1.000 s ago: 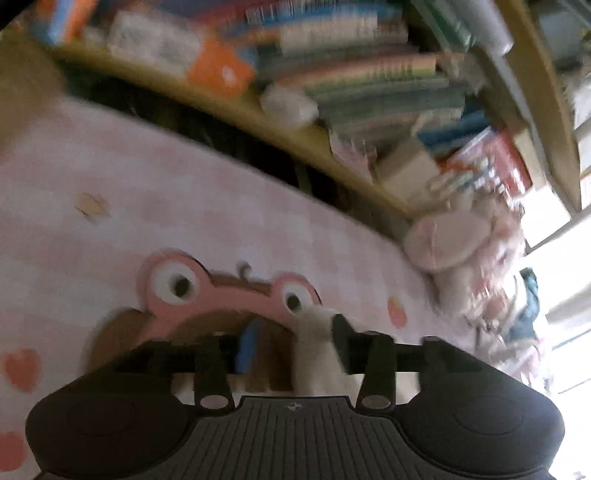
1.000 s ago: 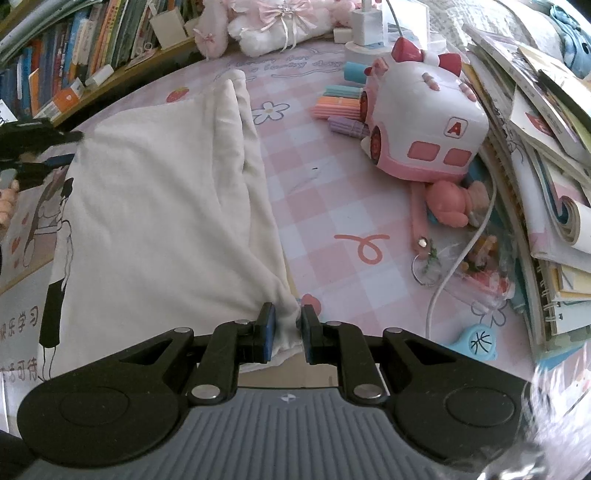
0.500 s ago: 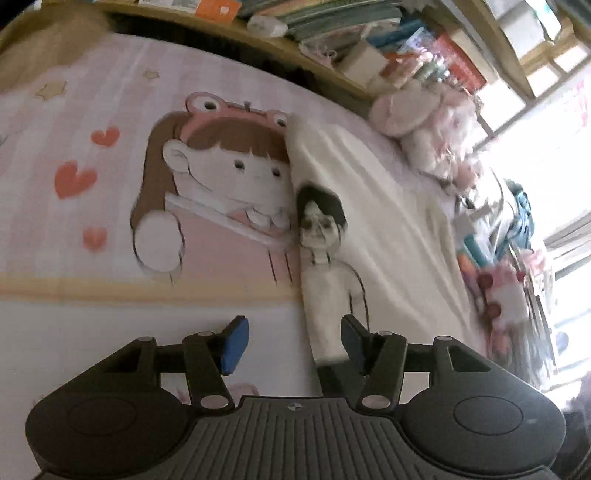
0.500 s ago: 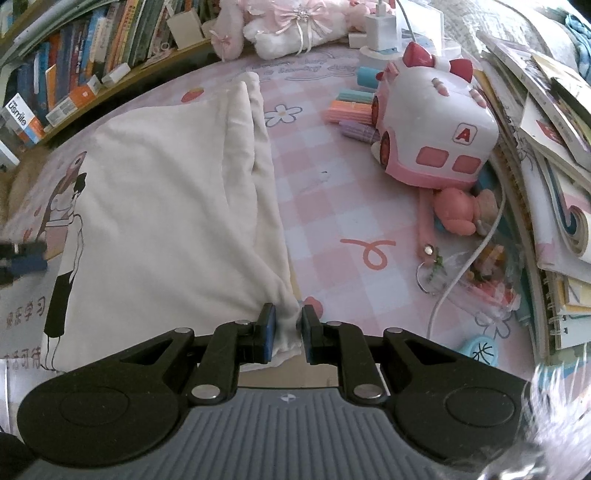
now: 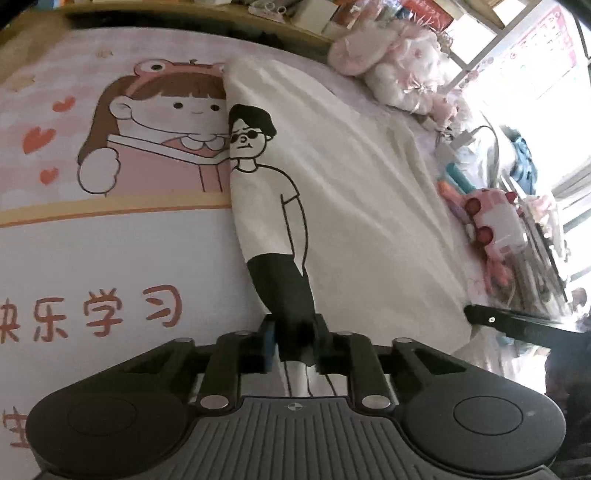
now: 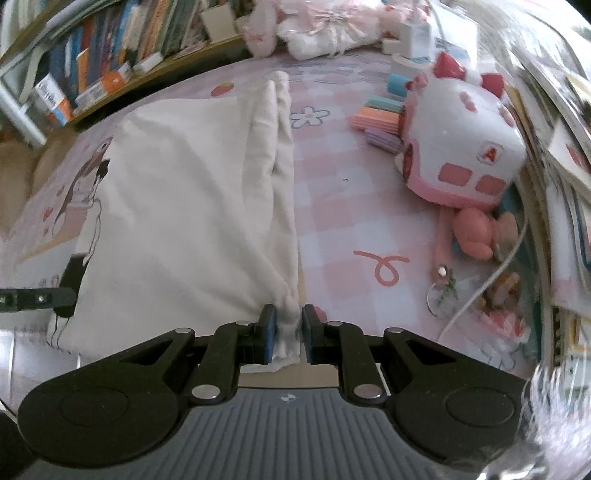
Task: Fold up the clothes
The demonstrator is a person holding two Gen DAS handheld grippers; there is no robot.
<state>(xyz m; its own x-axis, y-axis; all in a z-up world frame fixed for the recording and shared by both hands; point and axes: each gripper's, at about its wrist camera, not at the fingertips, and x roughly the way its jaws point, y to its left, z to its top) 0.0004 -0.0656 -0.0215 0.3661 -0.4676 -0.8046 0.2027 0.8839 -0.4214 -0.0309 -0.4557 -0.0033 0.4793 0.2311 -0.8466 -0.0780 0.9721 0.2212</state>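
A cream T-shirt (image 5: pixel 369 206) printed with a cartoon man in sunglasses lies folded lengthwise on a pink cartoon desk mat (image 5: pixel 110 236). My left gripper (image 5: pixel 295 341) is shut on the shirt's near left edge, over the dark printed legs. The right wrist view shows the same shirt (image 6: pixel 177 206) with a bunched fold along its right side. There my right gripper (image 6: pixel 289 332) is shut on the near right corner. The left gripper (image 6: pixel 37 297) shows at that view's left edge, and the right gripper (image 5: pixel 517 325) shows low on the right in the left wrist view.
A pink and white toy car (image 6: pixel 461 155) stands right of the shirt, with pastel markers (image 6: pixel 380 114), a pink figure (image 6: pixel 476 236) and a white cable (image 6: pixel 480 288) nearby. Plush toys (image 6: pixel 317 26) and a bookshelf (image 6: pixel 92 62) line the back. Stacked books (image 6: pixel 569 184) fill the right edge.
The left gripper swung down from facing the shelf, came to the shirt's near left edge while open, and closed on it. The right gripper kept its hold on the corner.
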